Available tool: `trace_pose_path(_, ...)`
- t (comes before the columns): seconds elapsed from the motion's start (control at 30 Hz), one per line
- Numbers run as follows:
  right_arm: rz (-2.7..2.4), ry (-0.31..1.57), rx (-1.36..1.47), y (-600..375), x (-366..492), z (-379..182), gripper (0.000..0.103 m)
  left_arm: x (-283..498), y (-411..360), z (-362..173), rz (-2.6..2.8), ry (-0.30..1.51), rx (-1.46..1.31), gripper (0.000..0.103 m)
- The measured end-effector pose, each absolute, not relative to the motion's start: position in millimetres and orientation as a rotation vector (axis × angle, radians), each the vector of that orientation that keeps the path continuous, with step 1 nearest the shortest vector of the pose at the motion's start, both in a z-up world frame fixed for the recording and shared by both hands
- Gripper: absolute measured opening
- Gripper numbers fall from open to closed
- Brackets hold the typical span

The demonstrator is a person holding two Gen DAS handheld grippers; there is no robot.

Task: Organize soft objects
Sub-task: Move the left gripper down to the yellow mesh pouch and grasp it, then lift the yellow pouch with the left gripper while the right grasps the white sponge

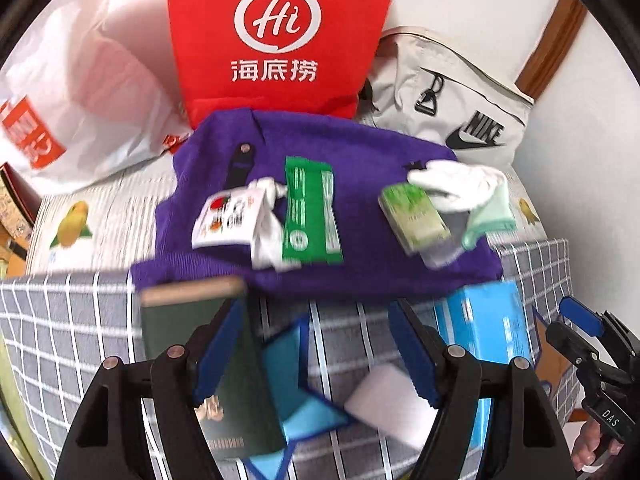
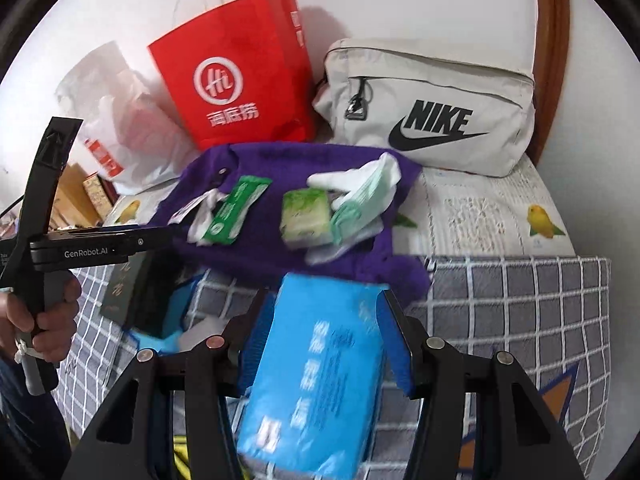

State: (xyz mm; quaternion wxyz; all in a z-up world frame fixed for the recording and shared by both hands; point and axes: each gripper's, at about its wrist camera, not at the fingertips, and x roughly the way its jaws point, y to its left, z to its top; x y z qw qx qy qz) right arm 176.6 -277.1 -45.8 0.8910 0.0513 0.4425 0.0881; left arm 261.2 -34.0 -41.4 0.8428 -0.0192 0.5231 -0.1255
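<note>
My right gripper (image 2: 326, 296) is shut on a blue tissue pack (image 2: 316, 364), holding it by its long sides above the checked cloth. My left gripper (image 1: 316, 312) stands open with nothing pressed between its pads. Below it lie a blue cloth (image 1: 292, 364) and a white sponge (image 1: 384, 400), and a dark green book (image 1: 180, 328) lies by its left finger. Further back, a purple sweater (image 1: 360, 268) is spread out. On it rest a white sock bundle (image 1: 240, 216), a green packet (image 1: 312, 208), a green tissue pack (image 1: 412, 212), a white glove (image 1: 456, 184) and a mint cloth (image 1: 492, 212).
A red paper bag (image 1: 280, 40) stands against the wall, with a white plastic bag (image 1: 80, 100) to its left and a beige Nike bag (image 2: 432, 108) to its right. A grey checked cloth (image 2: 520, 304) covers the near surface. A hand (image 2: 44, 320) grips the left tool's handle.
</note>
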Motion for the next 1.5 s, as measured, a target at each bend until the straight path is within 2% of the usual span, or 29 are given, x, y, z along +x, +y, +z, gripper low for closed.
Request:
trace_pose_path(0.47,0.31,0.926,0.068,-232,118,-58,0.053,169,2,-54,-0.233,1.109,-0.09,0.074)
trace_pose_path(0.8,0.262,0.901,0.052,-239,88,-55,0.053,108,-22,-85,-0.407,1.131,-0.064,0.074)
trace_pose_path(0.97,0.189,0.895,0.084,-264,77,-54,0.053,84,-45,-94,-0.518,1.103,0.02,0.074)
trace_pose_path(1.07,0.154,0.899,0.095,-275,71,-57,0.053,75,-60,-101,-0.575,1.091,0.118,0.08)
trace_pose_path(1.3,0.124,0.922,0.111,-288,66,-67,0.053,62,-89,-119,-0.658,1.099,0.31,0.08)
trace_pose_path(1.4,0.12,0.928,0.115,-291,68,-68,0.053,57,-96,-128,-0.671,1.096,0.368,0.087)
trace_pose_path(1.5,0.123,0.93,0.119,-293,70,-69,0.053,53,-100,-131,-0.671,1.08,0.416,0.089)
